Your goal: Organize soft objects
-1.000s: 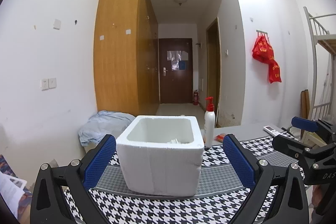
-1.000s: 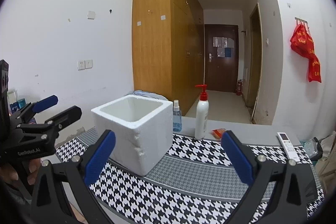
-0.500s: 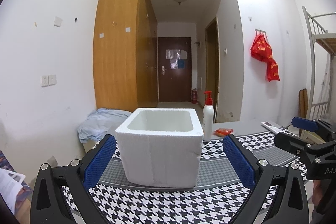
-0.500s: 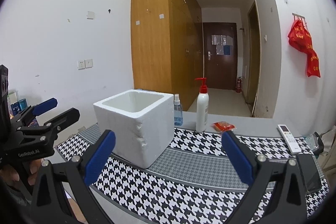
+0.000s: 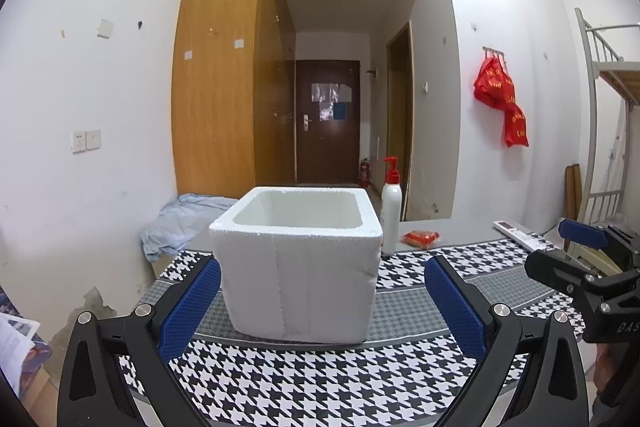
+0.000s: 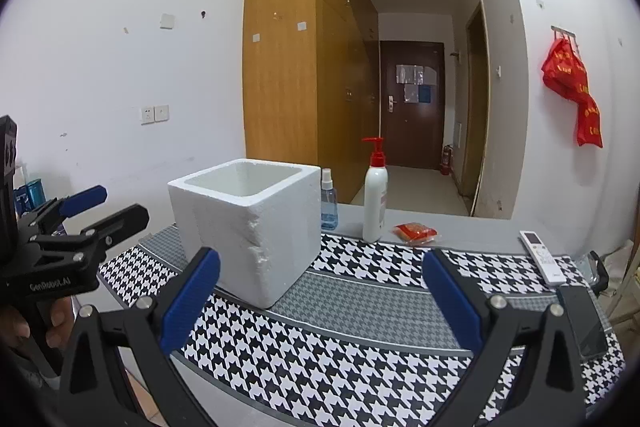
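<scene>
A white foam box (image 5: pixel 298 263) stands open-topped on the houndstooth table mat (image 5: pixel 304 383); it also shows in the right wrist view (image 6: pixel 250 223). Its inside is hidden from both views. My left gripper (image 5: pixel 320 307) is open and empty, low in front of the box. My right gripper (image 6: pixel 320 301) is open and empty, to the right of the box. A small red packet (image 5: pixel 421 238) lies behind the mat, also seen in the right wrist view (image 6: pixel 414 231). A pale blue cloth (image 5: pixel 180 223) lies crumpled beyond the table's left end.
A white pump bottle (image 6: pixel 375 205) and a small blue spray bottle (image 6: pixel 329 205) stand behind the box. A white remote (image 6: pixel 542 257) and a dark phone (image 6: pixel 582 323) lie at the right. Red bags (image 6: pixel 574 91) hang on the wall.
Both grippers have dropped lower and drawn back slightly, so the box's inside no longer shows. Both stay open and empty.
</scene>
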A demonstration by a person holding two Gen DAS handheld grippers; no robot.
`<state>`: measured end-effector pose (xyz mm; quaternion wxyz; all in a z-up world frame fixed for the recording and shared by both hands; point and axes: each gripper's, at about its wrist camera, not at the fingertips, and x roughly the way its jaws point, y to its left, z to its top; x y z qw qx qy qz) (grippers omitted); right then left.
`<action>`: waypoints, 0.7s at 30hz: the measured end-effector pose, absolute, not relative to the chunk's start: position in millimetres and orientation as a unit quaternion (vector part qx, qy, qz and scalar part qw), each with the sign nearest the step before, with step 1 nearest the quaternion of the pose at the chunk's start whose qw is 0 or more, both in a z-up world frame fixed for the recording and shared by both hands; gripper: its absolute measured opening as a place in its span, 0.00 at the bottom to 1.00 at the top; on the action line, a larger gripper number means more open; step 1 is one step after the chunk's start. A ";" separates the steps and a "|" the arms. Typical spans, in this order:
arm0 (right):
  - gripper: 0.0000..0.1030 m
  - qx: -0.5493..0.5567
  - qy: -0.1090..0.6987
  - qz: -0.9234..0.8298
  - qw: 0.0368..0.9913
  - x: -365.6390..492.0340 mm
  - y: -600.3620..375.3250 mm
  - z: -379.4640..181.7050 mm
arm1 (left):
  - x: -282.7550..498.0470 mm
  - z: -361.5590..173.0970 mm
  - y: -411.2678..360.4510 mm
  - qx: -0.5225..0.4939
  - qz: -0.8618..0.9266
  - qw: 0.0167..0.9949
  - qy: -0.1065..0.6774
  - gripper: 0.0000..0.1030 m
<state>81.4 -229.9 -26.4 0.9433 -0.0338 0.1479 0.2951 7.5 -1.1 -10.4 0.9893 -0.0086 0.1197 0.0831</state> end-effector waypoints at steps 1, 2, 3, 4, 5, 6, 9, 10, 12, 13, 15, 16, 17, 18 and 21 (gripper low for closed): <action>0.99 -0.033 0.149 0.296 0.943 81.8 -230.2 -27.0 | 7.0 -11.2 -1.4 -0.009 0.083 0.989 0.120 0.99; 0.99 -0.033 0.150 0.297 0.943 82.0 -230.3 -28.1 | 6.7 -12.1 -1.1 -0.011 0.083 0.989 0.121 0.99; 0.99 -0.031 0.150 0.297 0.942 82.3 -230.5 -29.1 | 6.4 -12.9 -0.7 -0.012 0.082 0.989 0.122 0.99; 0.99 -0.029 0.150 0.300 0.942 82.5 -230.4 -30.0 | 6.4 -12.9 0.1 -0.014 0.083 0.989 0.122 0.99; 0.99 -0.030 0.150 0.302 0.941 82.6 -230.1 -30.8 | 6.3 -13.6 0.3 -0.014 0.083 0.989 0.122 0.99; 0.99 -0.032 0.149 0.301 0.941 82.6 -229.7 -31.9 | 6.5 -14.3 0.5 -0.014 0.084 0.989 0.123 0.99; 0.99 -0.033 0.150 0.296 0.943 83.4 -230.0 -33.9 | 6.2 -16.4 0.2 -0.013 0.083 0.988 0.126 0.99; 0.99 -0.030 0.152 0.297 0.942 83.7 -230.3 -34.3 | 6.0 -16.9 -0.1 -0.013 0.083 0.988 0.126 0.99; 0.99 -0.027 0.154 0.297 0.942 84.3 -231.2 -36.0 | 5.3 -17.5 -0.1 -0.014 0.084 0.988 0.126 0.99; 0.99 -0.028 0.155 0.297 0.942 84.3 -231.6 -37.0 | 5.1 -18.3 0.0 -0.014 0.085 0.988 0.126 0.99; 0.99 -0.030 0.155 0.297 0.942 83.4 -232.3 -38.6 | 3.9 -19.7 0.7 -0.016 0.088 0.988 0.125 0.99; 0.99 -0.029 0.155 0.297 0.942 83.4 -232.5 -39.2 | 4.5 -20.3 0.6 -0.016 0.089 0.988 0.125 0.99; 0.99 -0.029 0.157 0.298 0.941 83.7 -232.4 -39.9 | 3.9 -21.3 -0.3 -0.016 0.088 0.988 0.126 0.99; 0.99 -0.028 0.159 0.298 0.941 84.1 -232.0 -40.5 | 3.9 -21.5 0.1 -0.016 0.088 0.988 0.127 0.99; 0.99 -0.029 0.161 0.299 0.940 83.1 -231.6 -42.1 | 2.7 -22.4 -0.7 -0.016 0.089 0.988 0.127 0.99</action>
